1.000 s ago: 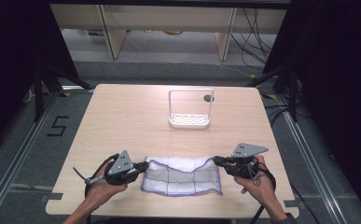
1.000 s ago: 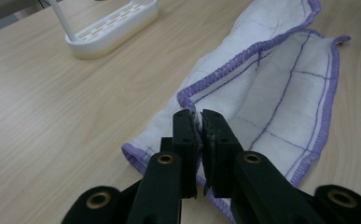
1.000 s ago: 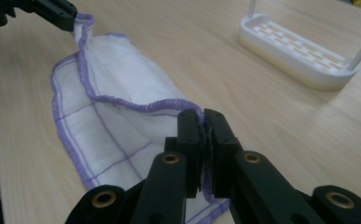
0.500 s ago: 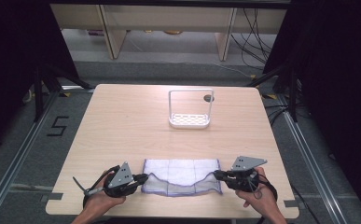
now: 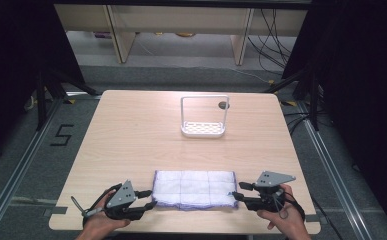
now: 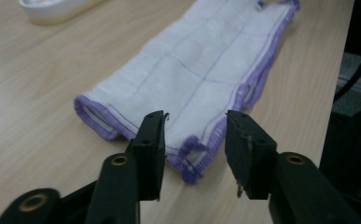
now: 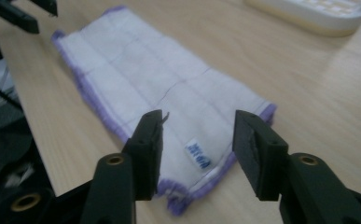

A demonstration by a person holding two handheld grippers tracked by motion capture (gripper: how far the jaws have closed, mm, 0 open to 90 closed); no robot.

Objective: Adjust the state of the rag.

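Note:
A white cloth with purple edging lies folded flat near the table's front edge. My left gripper is at the cloth's left end and my right gripper at its right end. Both point inward at it. In the left gripper view the jaws have just been opening and stand apart over the cloth's near corner without pressing it. In the right gripper view the jaws have likewise just been opening. The labelled end of the cloth lies between and beyond them, free.
A white slotted tray with a wire frame stands at the table's far middle, with a small dark round spot behind it. The table's front edge runs just below both hands. Light wood lies between cloth and tray.
Both hands drew toward the front edge with the cloth's ends held. Now both pairs of jaws have opened, and the cloth lies flat and folded on the table.

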